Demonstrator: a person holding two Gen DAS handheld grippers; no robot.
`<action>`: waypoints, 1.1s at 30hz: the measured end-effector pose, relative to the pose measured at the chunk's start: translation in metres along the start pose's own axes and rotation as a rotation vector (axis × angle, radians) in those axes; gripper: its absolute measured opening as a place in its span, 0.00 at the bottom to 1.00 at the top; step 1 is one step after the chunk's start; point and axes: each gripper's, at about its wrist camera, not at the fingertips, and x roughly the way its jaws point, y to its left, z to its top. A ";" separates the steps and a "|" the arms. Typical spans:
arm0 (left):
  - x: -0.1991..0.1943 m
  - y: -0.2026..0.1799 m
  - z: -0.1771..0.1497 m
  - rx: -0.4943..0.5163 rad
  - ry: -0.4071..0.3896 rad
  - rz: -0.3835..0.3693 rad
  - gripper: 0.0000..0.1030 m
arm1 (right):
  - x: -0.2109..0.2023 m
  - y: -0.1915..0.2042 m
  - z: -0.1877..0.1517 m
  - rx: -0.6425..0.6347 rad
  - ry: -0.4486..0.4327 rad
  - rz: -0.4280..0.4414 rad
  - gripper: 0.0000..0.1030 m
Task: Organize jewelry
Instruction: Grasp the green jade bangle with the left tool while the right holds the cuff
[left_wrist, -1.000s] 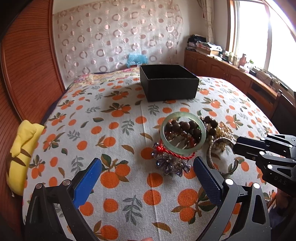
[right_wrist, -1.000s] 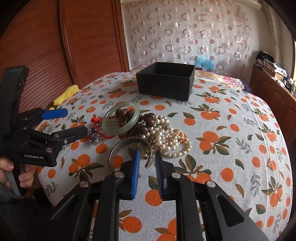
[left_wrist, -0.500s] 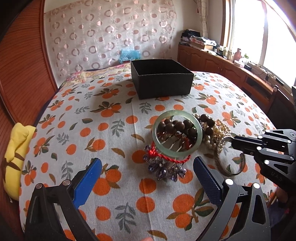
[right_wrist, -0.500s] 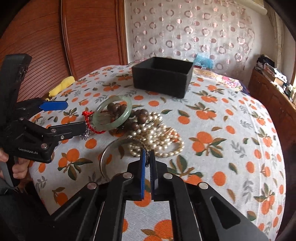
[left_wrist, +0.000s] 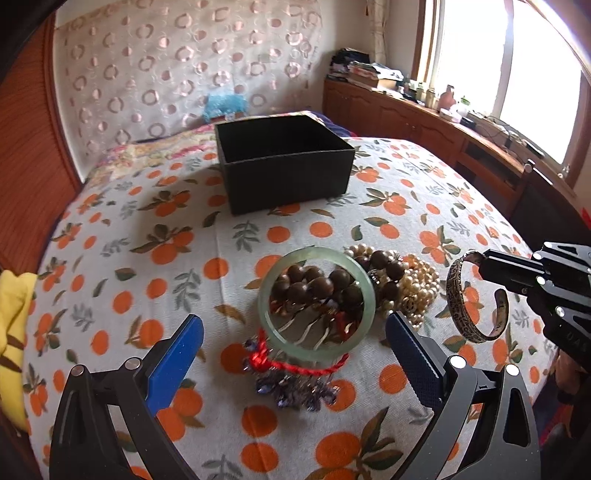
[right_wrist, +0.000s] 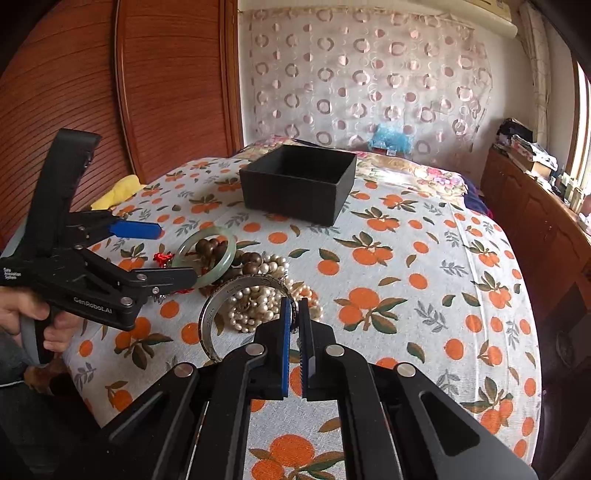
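Fingers (right_wrist: 285, 332) of the right gripper (right_wrist: 294, 314) are pinched tight on the rim of an engraved silver cuff bangle (right_wrist: 221, 314), a dull metal open C-shape w/ patterned outer face, held clear of the cloth on the near right of the jewelry pile. Left gripper (left_wrist: 295, 354) has its blue ribbed pads spread wide, nothing between them, low over the near side of the pile.

Pile, near to far: purple crystal cluster (left_wrist: 291, 387) on a twisted red cord (left_wrist: 295, 363); smooth pale-green jade bangle (left_wrist: 317, 304), a thick round ring lying flat; round dark wooden beads (left_wrist: 314, 282) inside & beside it; heap of small cream pearls (left_wrist: 417, 288) on its right. All on a tablecloth (left_wrist: 147, 258), white fabric w/ orange-fruit print.

Beyond the pile, well apart: square black box (left_wrist: 282, 162), matte, lid off; inside is dark, can't tell contents. Yellow cloth (left_wrist: 11, 332) sits far left of the pile at the table edge.
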 end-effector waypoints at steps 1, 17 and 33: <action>0.002 0.000 0.000 -0.001 0.004 -0.008 0.93 | 0.000 0.000 0.000 0.000 -0.001 0.001 0.05; 0.020 -0.005 0.004 0.027 0.026 -0.059 0.67 | 0.007 -0.004 -0.001 0.008 -0.001 -0.005 0.05; -0.009 0.012 0.031 0.015 -0.101 -0.008 0.67 | 0.030 -0.015 0.053 -0.006 -0.068 -0.034 0.05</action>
